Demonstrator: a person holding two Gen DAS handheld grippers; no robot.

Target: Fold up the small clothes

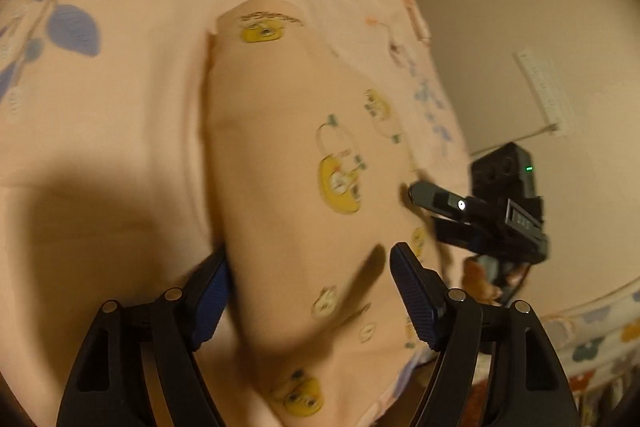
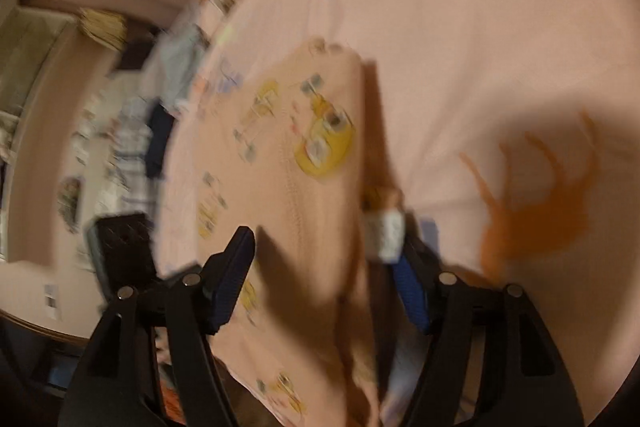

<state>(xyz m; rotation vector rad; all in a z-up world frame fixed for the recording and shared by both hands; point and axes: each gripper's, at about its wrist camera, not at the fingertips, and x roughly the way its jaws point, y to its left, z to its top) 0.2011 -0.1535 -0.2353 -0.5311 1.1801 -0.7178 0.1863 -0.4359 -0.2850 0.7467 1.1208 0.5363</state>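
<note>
A small peach garment (image 1: 288,147) printed with yellow cartoon figures lies folded into a long strip on a peach bedsheet (image 1: 120,115). My left gripper (image 1: 308,263) is open, its fingers spread either side of the strip's near end; the cloth covers part of the left finger. My right gripper (image 1: 412,193) shows at the strip's right edge. In the blurred right wrist view the garment (image 2: 296,163) runs between the right gripper's (image 2: 326,247) spread fingers, and a white label (image 2: 384,235) sits by the right finger.
The bedsheet has blue leaf prints (image 1: 74,29) and an orange deer print (image 2: 536,203). The bed edge falls away to the right toward a beige wall (image 1: 520,27) with a white panel (image 1: 546,95). Piled clothes (image 2: 132,147) lie on the floor beside the bed.
</note>
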